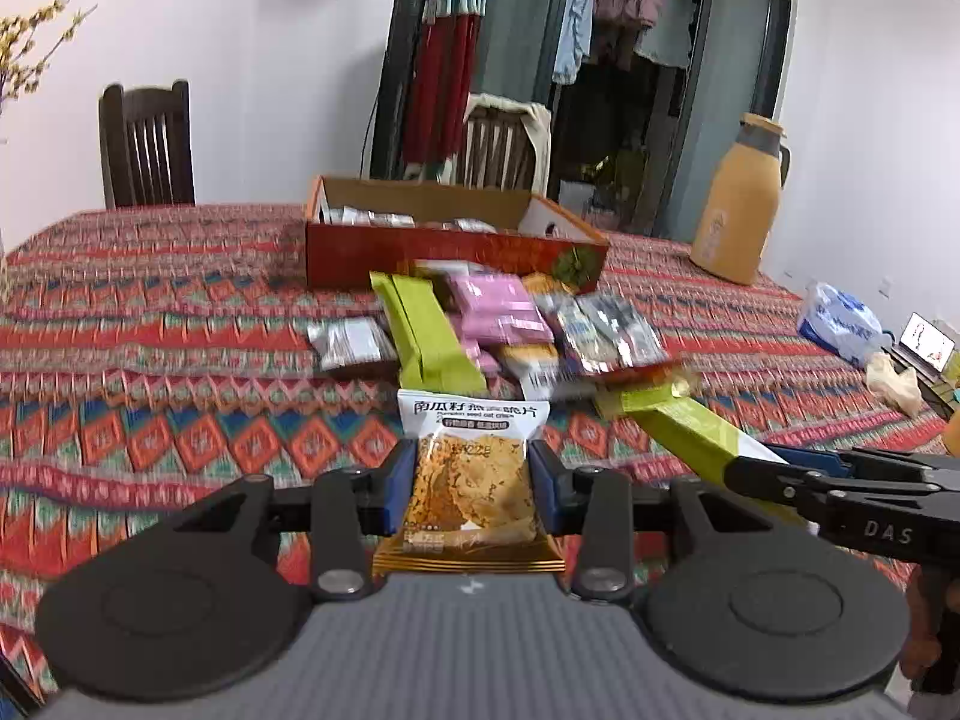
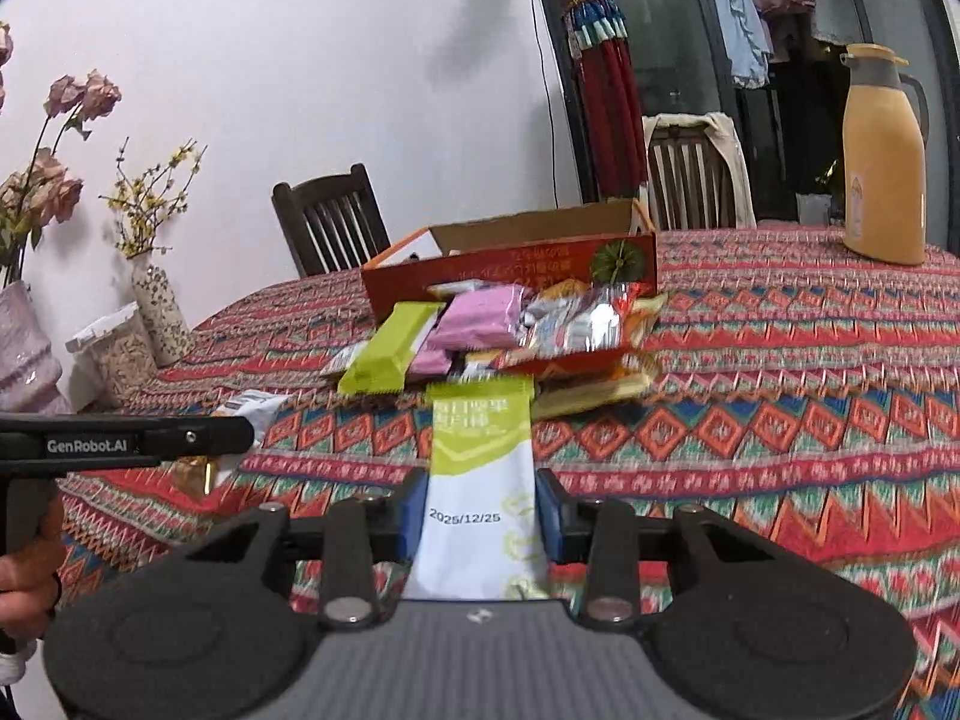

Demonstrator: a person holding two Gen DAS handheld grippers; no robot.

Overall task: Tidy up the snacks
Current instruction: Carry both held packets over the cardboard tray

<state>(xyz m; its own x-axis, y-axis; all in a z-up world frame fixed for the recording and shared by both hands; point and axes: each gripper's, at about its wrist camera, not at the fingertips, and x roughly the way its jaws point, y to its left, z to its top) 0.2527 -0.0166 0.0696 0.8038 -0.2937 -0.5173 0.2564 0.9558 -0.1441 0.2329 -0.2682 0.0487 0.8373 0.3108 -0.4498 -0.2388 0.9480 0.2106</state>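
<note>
My left gripper (image 1: 473,480) is shut on an oat crisp packet (image 1: 471,486), white on top with golden crisps printed on it, held above the tablecloth. My right gripper (image 2: 485,510) is shut on a green and white snack bar (image 2: 483,480) stamped 2025/12/25; that bar also shows in the left wrist view (image 1: 690,429). A pile of snacks (image 1: 510,324) in green, pink and silver wrappers lies in front of an open red cardboard box (image 1: 432,246) with several packets inside. The pile (image 2: 516,324) and the box (image 2: 510,270) also show in the right wrist view.
A patterned red tablecloth (image 1: 180,360) covers the table. An orange thermos jug (image 1: 741,204) stands at the back right. A blue and white bag (image 1: 840,324) lies at the right edge. Flower vases (image 2: 156,306) and a jar (image 2: 120,354) stand at the left. Dark chairs (image 1: 147,144) stand behind.
</note>
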